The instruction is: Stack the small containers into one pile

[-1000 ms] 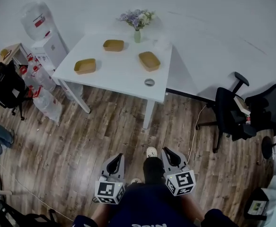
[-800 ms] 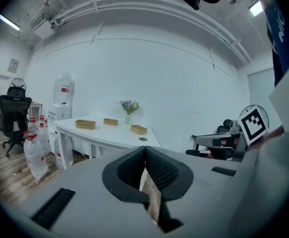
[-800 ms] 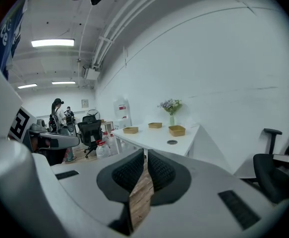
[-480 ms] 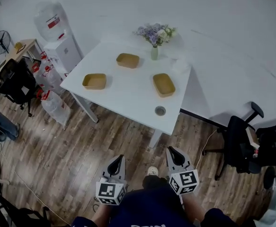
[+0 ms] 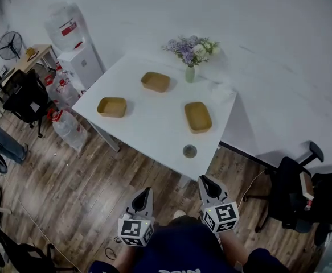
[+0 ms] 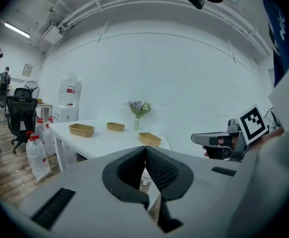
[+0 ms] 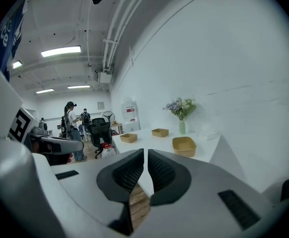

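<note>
Three small tan containers lie apart on a white table (image 5: 148, 129): one at the left (image 5: 111, 107), one at the back (image 5: 155, 82), one at the right (image 5: 198, 116). They also show in the left gripper view as the left container (image 6: 81, 130), the back one (image 6: 115, 127) and the right one (image 6: 149, 139). My left gripper (image 5: 145, 193) and right gripper (image 5: 203, 181) hang over the wooden floor, short of the table's near edge. Both are shut with nothing between their jaws.
A small round lid (image 5: 189, 151) sits near the table's front edge, and a vase of flowers (image 5: 191, 53) at its back. A water dispenser (image 5: 80, 56) with bottles stands left of the table, office chairs (image 5: 294, 198) at right. People stand far off (image 7: 71, 120).
The table and containers have come nearer and lower in the head view as I walked toward them. Both grippers stay shut and side by side.
</note>
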Demonstrator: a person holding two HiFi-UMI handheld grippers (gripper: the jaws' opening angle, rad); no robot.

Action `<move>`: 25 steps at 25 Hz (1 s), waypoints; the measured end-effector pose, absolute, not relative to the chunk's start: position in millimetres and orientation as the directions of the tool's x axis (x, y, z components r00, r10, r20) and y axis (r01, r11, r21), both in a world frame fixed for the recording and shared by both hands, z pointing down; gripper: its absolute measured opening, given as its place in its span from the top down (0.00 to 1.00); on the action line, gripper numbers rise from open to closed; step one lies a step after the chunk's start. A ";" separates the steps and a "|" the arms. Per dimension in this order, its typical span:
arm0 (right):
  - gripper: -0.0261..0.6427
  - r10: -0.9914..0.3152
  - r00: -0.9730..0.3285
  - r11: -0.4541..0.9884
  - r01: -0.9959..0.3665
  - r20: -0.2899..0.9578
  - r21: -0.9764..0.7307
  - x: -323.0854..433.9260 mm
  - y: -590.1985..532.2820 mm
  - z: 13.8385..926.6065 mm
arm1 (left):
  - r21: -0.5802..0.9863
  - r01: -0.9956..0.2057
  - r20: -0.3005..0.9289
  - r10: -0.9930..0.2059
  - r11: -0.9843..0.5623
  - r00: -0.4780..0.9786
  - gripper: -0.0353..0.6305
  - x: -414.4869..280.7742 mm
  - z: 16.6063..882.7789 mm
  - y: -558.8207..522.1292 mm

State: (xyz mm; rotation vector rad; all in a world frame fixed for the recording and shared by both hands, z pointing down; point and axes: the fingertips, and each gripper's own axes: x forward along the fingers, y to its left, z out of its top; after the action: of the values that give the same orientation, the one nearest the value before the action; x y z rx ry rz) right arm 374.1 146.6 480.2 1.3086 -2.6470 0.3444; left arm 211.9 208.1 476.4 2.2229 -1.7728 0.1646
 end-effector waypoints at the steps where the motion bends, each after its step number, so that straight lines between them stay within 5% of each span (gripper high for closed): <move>1: 0.88 -0.756 -0.605 0.592 -0.795 0.250 -0.133 377.2 141.2 480.7 | 0.161 -0.969 0.270 -0.936 -0.189 0.227 0.92 214.6 477.5 203.0; 25: 0.88 -0.807 -0.531 0.410 -0.818 0.256 -0.404 352.9 47.4 501.7 | 0.194 -0.916 0.299 -0.869 -0.350 0.395 0.92 201.4 495.1 70.3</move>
State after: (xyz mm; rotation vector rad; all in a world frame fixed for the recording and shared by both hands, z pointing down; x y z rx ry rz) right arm 352.9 47.4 501.7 1.5102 -2.6201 0.7699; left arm 201.4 70.3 495.1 2.3304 -1.5520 0.2039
